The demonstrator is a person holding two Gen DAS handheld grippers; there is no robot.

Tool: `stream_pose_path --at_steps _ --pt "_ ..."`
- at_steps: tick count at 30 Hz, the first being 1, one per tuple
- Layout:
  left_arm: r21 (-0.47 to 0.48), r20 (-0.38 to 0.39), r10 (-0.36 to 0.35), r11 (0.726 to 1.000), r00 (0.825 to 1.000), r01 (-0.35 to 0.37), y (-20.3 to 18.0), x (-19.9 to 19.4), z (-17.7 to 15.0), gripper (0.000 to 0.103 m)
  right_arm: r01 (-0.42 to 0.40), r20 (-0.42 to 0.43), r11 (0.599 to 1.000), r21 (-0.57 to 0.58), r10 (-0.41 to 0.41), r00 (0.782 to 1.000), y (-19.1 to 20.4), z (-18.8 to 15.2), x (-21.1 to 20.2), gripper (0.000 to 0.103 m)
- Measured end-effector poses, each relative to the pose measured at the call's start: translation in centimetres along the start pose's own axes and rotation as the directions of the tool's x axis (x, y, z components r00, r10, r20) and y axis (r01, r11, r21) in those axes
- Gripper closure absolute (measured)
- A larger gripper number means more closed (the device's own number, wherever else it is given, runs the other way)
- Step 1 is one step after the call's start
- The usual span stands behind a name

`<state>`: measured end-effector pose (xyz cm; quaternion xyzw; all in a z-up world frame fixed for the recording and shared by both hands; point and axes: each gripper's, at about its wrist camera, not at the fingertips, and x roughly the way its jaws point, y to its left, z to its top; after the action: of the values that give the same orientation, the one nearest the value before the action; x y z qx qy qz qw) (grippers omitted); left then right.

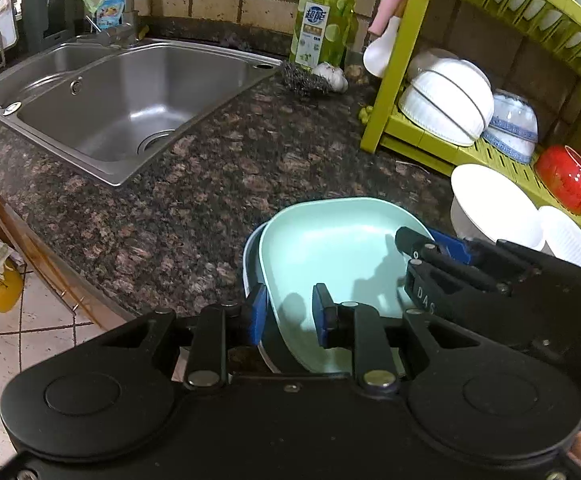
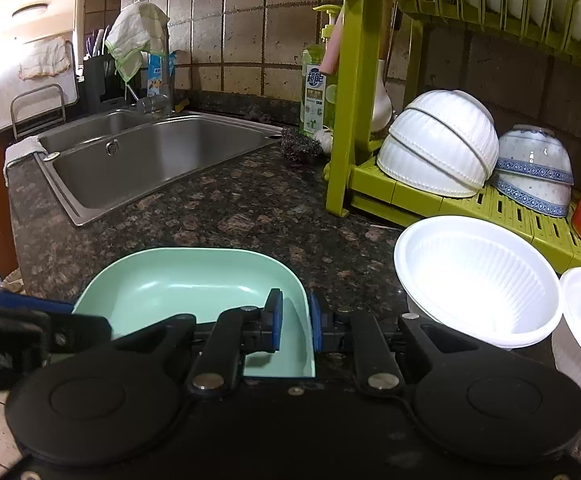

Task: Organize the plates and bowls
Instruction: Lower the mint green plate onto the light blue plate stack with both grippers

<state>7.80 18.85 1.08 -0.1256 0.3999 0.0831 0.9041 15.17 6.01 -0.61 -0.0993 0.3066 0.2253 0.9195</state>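
**Both grippers at the mint plate's rim**

Left wrist view: the left gripper (image 1: 289,312) straddles the near-left rim of the mint plate (image 1: 342,248), one pad outside, one inside, with a gap to the rim, so not clamped. The plate is tilted, its long axis running away from the fingers, and sits on a second, bluish plate (image 1: 250,256). The right gripper (image 1: 430,248) reaches in from the right onto the far rim.

Right wrist view: the right gripper (image 2: 295,320) pinches the plate's (image 2: 186,284) right rim between both pads. Right of the fingers stand two white ribbed bowls (image 2: 478,276). Beyond them, the green rack (image 2: 370,184) holds two white, two blue-patterned and one red bowl.
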Motion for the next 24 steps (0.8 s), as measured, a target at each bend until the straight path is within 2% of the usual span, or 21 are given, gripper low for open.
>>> stream_pose_path --at_steps 7,11,14,19,24 --pt "0.008 -0.001 0.01 1.0 1.0 -0.01 0.1 -0.2 0.0 0.071 -0.01 -0.004 1.0 -0.027 0.01 1.0 0.4 -0.3 0.0 0.086" --pt "0.004 0.061 -0.001 1.0 0.998 0.0 0.4 -1.5 0.1 0.07 -0.019 -0.013 0.999 -0.034 0.018 1.0 0.5 -0.4 0.2 0.086" --pt "0.014 0.08 0.033 0.999 0.996 -0.034 0.4 -1.7 0.1 0.07 -0.014 -0.018 0.999 -0.043 0.014 1.0 0.7 -0.5 0.3 0.086" --pt "0.02 0.045 0.088 0.996 0.995 -0.089 0.5 -0.5 0.3 0.07 -0.007 -0.026 0.999 -0.047 0.005 1.0 0.5 -0.6 0.6 0.086" --pt "0.012 0.013 0.064 0.998 0.998 -0.064 0.7 0.1 0.2 0.07 0.008 -0.027 1.0 -0.025 -0.008 1.0 0.1 -0.6 0.8 0.086"
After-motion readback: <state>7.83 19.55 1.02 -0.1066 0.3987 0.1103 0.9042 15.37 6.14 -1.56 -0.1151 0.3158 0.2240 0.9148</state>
